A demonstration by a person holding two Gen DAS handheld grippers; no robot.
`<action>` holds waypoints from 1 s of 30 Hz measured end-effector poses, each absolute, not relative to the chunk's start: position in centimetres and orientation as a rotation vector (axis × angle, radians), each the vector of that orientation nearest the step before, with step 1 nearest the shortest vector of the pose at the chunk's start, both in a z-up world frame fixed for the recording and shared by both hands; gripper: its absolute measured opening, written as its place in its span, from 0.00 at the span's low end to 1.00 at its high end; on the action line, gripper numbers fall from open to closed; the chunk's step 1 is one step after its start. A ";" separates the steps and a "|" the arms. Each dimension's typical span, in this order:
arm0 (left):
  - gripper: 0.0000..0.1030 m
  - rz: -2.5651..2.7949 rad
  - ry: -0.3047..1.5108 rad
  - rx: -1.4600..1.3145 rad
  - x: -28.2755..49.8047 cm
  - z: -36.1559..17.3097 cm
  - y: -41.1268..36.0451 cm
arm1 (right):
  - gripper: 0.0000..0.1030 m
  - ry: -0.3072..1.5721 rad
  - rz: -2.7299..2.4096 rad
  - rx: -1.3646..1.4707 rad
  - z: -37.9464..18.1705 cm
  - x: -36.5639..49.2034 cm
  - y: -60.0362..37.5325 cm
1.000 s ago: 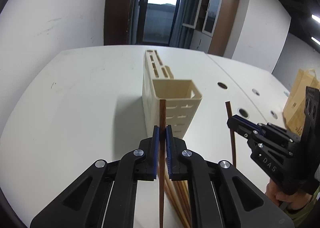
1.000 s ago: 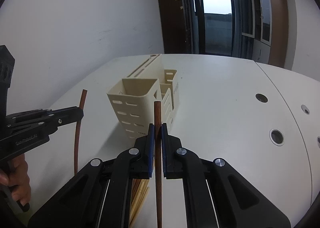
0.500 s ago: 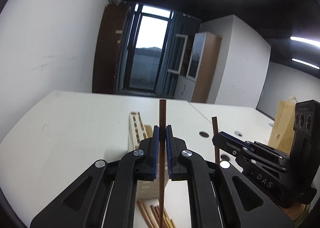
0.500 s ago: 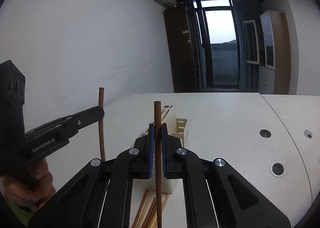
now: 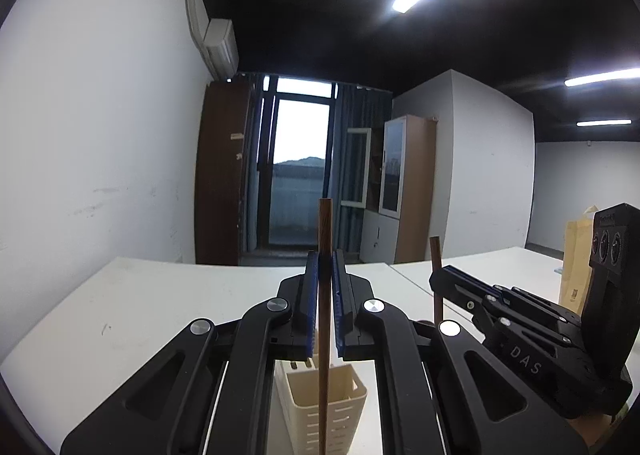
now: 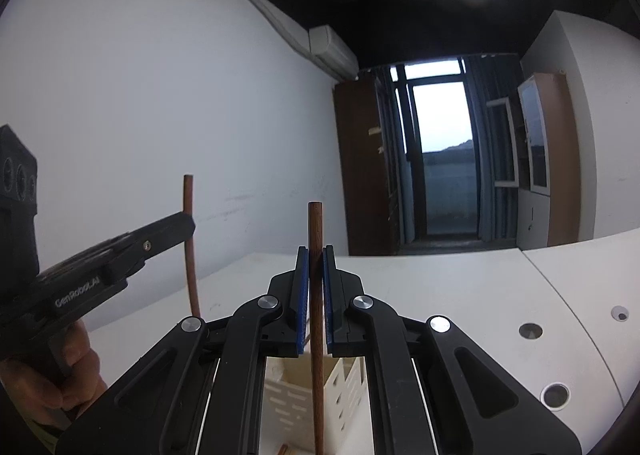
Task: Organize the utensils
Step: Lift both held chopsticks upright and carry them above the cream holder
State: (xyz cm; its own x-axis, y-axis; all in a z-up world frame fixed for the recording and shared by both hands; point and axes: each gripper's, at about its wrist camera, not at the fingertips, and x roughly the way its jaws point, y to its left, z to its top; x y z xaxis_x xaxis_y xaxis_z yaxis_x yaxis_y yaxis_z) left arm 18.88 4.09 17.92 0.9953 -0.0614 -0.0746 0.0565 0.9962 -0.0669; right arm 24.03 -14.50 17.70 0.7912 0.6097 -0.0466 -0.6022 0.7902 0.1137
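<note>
In the left wrist view, the right gripper [image 5: 436, 279] is showing "DAS"; the left gripper [image 5: 326, 255] is clamping a dark chopstick [image 5: 325, 331] upright above the cream holder [image 5: 320, 411]. In the right wrist view, "GenRobot.AI" (left tool) – the right gripper is pinching a second chopstick [image 6: 316, 335] vertically over the holder, beside bare white table [image 6: 460, 287].

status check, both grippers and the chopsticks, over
Left gripper shut on one chopstick, upright. Right gripper shut on the other chopstick, also upright. Both above the cream utensil holder. Nothing blocking its open top.
</note>
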 end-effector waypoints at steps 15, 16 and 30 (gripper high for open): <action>0.06 0.002 -0.197 -0.050 17.0 18.3 3.5 | 0.07 -0.227 0.686 0.254 19.3 24.1 -16.2; 0.06 0.017 -0.244 -0.067 16.5 18.1 3.6 | 0.07 -0.250 0.687 0.269 19.3 24.0 -16.4; 0.06 -0.006 -0.310 -0.089 19.2 16.7 3.1 | 0.07 -0.323 0.677 0.347 18.9 27.2 -16.2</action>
State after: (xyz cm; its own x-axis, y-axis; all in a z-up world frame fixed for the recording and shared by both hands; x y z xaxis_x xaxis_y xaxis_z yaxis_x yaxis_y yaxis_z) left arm 19.22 3.06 16.70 0.9523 0.0078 0.3051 0.0195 0.9961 -0.0861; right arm 27.21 -16.16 18.92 0.7346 0.5494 0.3981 -0.6551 0.7270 0.2056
